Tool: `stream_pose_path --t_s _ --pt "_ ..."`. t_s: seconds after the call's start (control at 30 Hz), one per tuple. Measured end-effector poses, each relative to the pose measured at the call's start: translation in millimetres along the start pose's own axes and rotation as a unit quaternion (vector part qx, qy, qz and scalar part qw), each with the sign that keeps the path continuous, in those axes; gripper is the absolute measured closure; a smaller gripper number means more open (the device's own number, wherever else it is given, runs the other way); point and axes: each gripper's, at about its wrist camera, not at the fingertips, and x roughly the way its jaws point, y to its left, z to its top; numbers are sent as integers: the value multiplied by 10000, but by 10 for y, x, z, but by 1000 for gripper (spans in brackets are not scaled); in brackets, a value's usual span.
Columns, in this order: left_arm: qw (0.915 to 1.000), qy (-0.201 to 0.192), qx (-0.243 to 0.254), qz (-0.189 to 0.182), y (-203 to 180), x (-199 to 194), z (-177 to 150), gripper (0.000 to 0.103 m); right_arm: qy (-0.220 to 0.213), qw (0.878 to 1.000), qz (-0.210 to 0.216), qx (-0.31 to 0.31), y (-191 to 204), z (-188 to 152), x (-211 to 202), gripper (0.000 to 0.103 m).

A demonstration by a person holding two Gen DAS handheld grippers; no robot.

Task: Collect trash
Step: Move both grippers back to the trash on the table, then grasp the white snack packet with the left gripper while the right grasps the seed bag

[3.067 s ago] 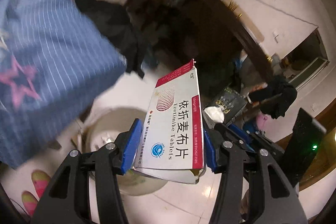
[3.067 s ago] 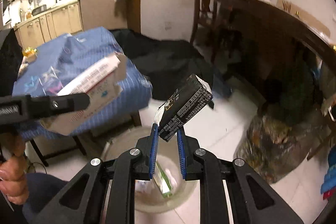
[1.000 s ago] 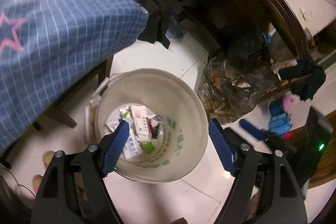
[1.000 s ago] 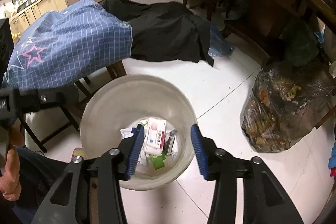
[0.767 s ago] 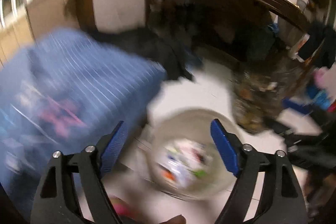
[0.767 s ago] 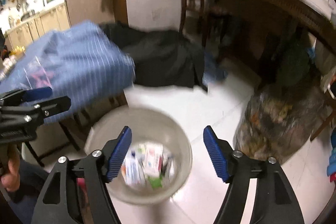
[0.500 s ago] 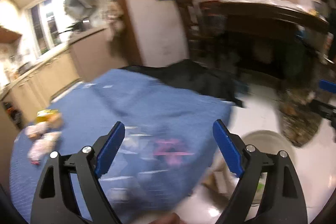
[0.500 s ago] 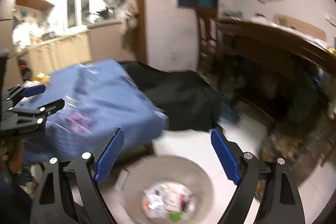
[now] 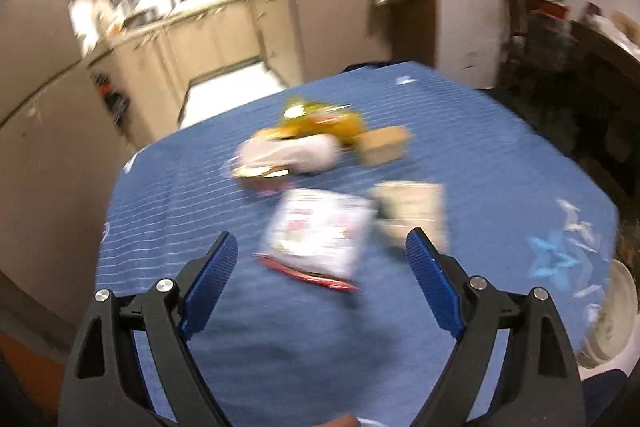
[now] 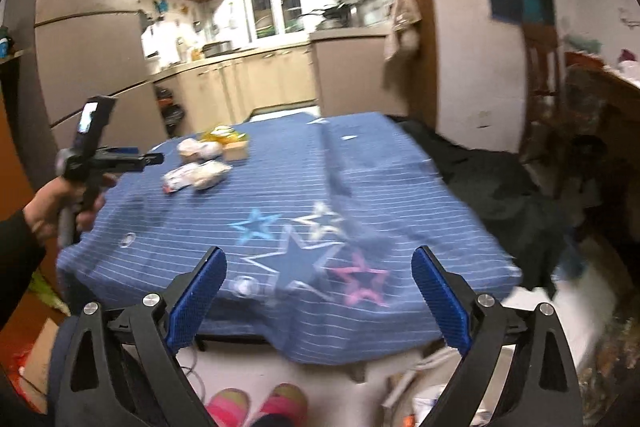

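My left gripper [image 9: 322, 283] is open and empty above the blue striped tablecloth [image 9: 500, 163]. Just beyond its fingertips lies a white and red packet [image 9: 320, 227], with a tan flat box [image 9: 416, 211] to its right. Farther back lie a white bag [image 9: 288, 153], a yellow wrapper [image 9: 320, 123] and a small brown box [image 9: 384, 143]. My right gripper [image 10: 318, 293] is open and empty at the near edge of the table [image 10: 360, 187]. The trash pile [image 10: 204, 163] and the left gripper [image 10: 120, 159] show at the table's far left. The views are blurred.
The rim of the white trash bucket [image 9: 612, 315] shows at the table's right edge in the left wrist view. Dark cloth [image 10: 492, 167] hangs over the table's right end. Kitchen cabinets [image 10: 248, 83] stand behind. Pink slippers [image 10: 256, 405] are on the floor below.
Both grippers let their boxes go into the bucket and opened. Both then swung up from the bucket to the table; the left gripper now hangs over the trash pile.
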Motion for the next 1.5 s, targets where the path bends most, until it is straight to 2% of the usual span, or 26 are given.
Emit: stream_pose_path --t_s 0.1,0.27,0.4,0.57,0.63,0.7,0.73,0.9,0.97,1.03,1.1,1.13,1.17,1.23,1.3,1.33,1.4,1.43,1.5 --pt "9994 252 -14 -240 226 255 44 20 127 9998 165 -48 197 35 187 10" --pt "9948 600 471 -677 74 586 29 20 332 9988 346 -131 475 129 545 10" --pt "9925 680 605 -819 75 762 61 20 470 9975 521 -118 616 231 805 10" --pt "9909 787 749 -795 27 978 32 19 557 9955 771 2 758 394 1068 10" --pt "9920 704 644 -827 65 1002 17 22 585 9944 879 35 840 474 1208 10" --pt "9928 661 442 -898 142 978 2 34 641 9927 1014 130 912 549 1374 10" --pt "9933 641 306 -916 195 972 -9 37 672 9920 1061 160 942 582 1443 10" --pt "9956 510 -19 -792 283 851 -146 38 905 9876 1257 244 1164 756 1925 22" --pt "9954 487 -150 -812 325 784 -220 38 998 9861 1322 -160 1333 851 2176 22" --pt "9953 439 -264 -820 376 705 -276 38 1244 9784 1507 -676 1516 925 2455 22" --pt "9960 404 -391 -688 419 656 -313 38 1504 9755 1413 -768 1598 979 2703 13" --pt "9964 417 -467 -567 430 644 -322 38 1631 9774 1241 -516 1569 1025 2822 12" --pt "9965 403 -601 -416 456 619 -332 38 1716 9790 1099 -11 1493 1073 2935 12" --pt "9956 335 -798 -347 486 551 -343 38 1823 9739 1022 884 1403 1117 3067 11" --pt "9948 283 -956 -183 508 516 -339 38 1738 9760 878 979 1479 1141 3094 12" --pt "9940 281 -1040 -197 525 511 -338 38 1709 9777 774 939 1579 1152 3124 13" --pt "9936 276 -1095 -101 544 515 -328 38 1747 9797 539 817 1767 1158 3221 24" --pt "9935 269 -1102 -89 544 508 -328 38 1777 9802 415 774 1806 1149 3258 33" --pt "9933 269 -1120 -30 555 499 -311 38 1804 9815 82 634 1871 1122 3392 37"
